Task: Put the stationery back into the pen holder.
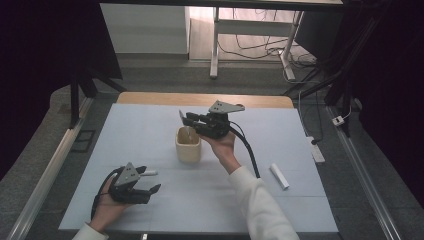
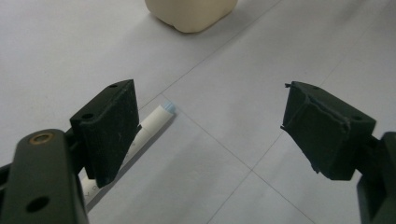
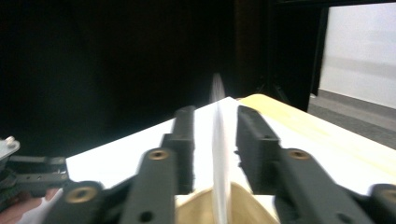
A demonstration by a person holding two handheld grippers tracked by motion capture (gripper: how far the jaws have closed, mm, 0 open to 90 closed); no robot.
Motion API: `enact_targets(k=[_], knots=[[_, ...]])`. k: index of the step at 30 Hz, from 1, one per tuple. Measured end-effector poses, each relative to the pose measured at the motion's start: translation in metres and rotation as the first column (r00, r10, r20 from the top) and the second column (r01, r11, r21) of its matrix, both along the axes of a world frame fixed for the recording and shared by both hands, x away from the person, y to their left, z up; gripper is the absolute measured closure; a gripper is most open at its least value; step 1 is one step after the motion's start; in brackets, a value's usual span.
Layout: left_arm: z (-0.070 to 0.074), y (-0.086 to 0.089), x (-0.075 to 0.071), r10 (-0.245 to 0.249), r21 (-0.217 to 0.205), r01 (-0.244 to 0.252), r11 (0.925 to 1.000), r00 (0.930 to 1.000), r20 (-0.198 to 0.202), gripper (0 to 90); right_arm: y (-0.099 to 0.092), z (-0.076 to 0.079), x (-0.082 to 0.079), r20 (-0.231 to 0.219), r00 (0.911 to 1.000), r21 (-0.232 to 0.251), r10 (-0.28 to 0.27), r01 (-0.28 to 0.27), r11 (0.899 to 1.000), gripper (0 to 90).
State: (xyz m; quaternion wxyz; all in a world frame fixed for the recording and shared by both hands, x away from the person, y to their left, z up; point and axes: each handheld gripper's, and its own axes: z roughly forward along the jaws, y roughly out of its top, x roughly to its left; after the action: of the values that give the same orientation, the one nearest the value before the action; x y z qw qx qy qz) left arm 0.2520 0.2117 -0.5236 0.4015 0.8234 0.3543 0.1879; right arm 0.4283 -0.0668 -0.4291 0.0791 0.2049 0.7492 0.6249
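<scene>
Nearest the high camera, the left gripper (image 1: pixel 145 187) rests low at 7 o'clock on the white mat (image 1: pixel 150 135), jaws apart and empty, a white marker (image 1: pixel 148 173) lying just beyond it. At centre stands a cream cup (image 1: pixel 188 146). The right gripper (image 1: pixel 186 119) hovers over the cup's 12 o'clock rim. Another marker (image 1: pixel 279 176) lies at 4 o'clock, well apart.

In the left gripper view, the wide-apart jaws frame bare mat; the marker (image 2: pixel 149 126) runs beside and under the jaw at 9 o'clock, and the cup (image 2: pixel 191 14) sits at 12.

In the right gripper view, a blurred pale rod (image 3: pixel 219 149) stands between slightly parted jaws above the cup's mouth (image 3: pixel 243 205); I cannot tell whether they grip it. This looks like dropping a marker into the cup. Next, the left gripper would close on its marker.
</scene>
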Motion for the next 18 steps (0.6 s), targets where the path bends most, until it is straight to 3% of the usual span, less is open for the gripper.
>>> enact_targets(k=[2,6,18], knots=[[0.0,0.0,0.0,0.001,0.0,-0.001,1.0,1.0,0.0,18.2,-0.001,0.001,-0.001,0.007,0.9999,-0.015,-0.015,0.015,1.0,57.6],[0.0,0.0,0.0,-0.001,0.001,0.001,1.0,1.0,-0.002,18.2,-0.004,0.001,-0.003,0.009,0.9997,-0.029,-0.024,0.025,0.999,55.1],[-0.001,-0.001,0.001,-0.001,0.006,0.001,1.0,1.0,-0.004,18.2,-0.02,0.0,-0.009,0.002,0.9996,-0.063,-0.028,0.028,0.998,55.1]])
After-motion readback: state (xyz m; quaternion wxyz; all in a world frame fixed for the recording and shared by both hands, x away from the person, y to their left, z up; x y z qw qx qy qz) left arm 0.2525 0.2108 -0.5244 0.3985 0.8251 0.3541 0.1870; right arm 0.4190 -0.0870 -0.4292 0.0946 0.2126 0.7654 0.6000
